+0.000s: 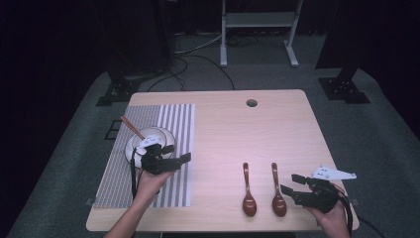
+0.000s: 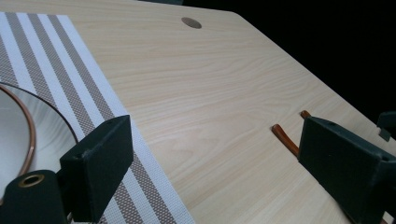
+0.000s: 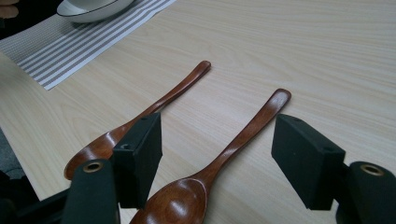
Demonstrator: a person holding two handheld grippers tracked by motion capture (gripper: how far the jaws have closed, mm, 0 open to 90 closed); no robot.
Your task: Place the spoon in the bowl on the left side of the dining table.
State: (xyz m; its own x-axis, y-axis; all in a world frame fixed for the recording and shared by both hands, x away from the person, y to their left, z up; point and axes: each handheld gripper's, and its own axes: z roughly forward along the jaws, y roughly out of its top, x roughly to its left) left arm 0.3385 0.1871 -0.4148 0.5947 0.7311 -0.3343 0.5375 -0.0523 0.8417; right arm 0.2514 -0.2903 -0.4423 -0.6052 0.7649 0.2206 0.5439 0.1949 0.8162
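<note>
Two dark wooden spoons lie side by side on the table's front right, the left spoon [image 1: 248, 192] [image 3: 154, 107] and the right spoon [image 1: 278, 192] [image 3: 243, 135], bowls toward the person. My right gripper [image 1: 291, 184] [image 3: 219, 156] is open just right of them, and in the right gripper view the right spoon's neck runs between its jaws without touching them. My left gripper [image 1: 177, 152] [image 2: 219, 154] hangs open over the placemat's right edge beside a white bowl [image 1: 148, 144] [image 2: 18, 135], holding nothing. A brown handle [image 1: 130, 125] sticks out of that bowl.
A grey-and-white striped placemat [image 1: 173, 124] [image 2: 70, 79] [image 3: 70, 51] covers the table's left part. A round cable hole [image 1: 251, 103] [image 2: 191, 22] sits near the far edge. Bare wood lies between the placemat and the spoons. Stands and cables are on the floor beyond.
</note>
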